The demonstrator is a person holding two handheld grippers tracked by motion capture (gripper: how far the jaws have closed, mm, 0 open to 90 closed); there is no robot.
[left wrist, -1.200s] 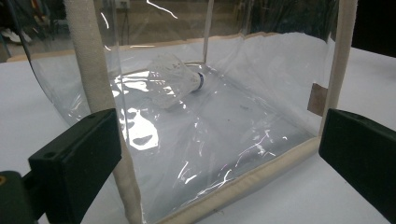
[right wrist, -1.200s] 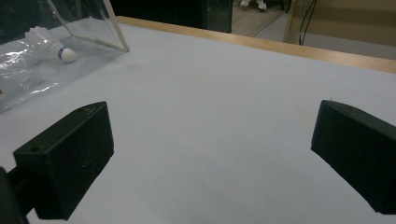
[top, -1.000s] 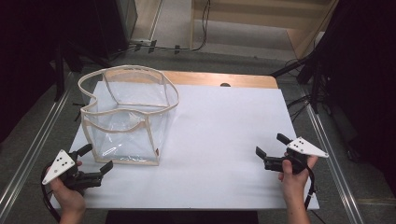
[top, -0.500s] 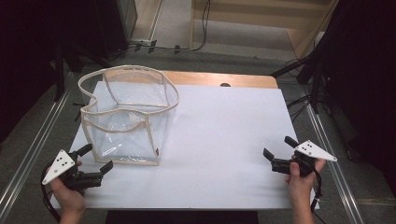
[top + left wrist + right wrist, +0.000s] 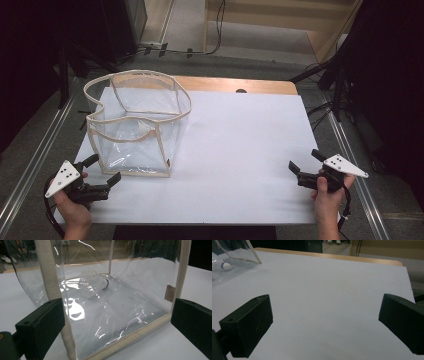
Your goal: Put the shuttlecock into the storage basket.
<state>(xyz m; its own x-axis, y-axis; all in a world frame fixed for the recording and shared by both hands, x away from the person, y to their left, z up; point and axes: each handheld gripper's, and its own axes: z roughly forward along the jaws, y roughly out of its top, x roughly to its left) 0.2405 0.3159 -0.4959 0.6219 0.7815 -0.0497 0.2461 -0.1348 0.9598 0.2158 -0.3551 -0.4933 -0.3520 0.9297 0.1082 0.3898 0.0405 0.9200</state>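
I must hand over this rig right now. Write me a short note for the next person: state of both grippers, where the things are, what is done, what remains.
Left gripper: open, empty, jaws close to the near bottom corner of the clear bag, not touching it as far as I can tell.
Right gripper: open, empty, over the bare white table near its right edge, far from the bag.
Bag: stands upright, mouth open, at the table's left. A shuttlecock lies on its side on the bag's floor.
Done: shuttlecock is inside.
Left: probably gripping the bag; nothing is held yet.
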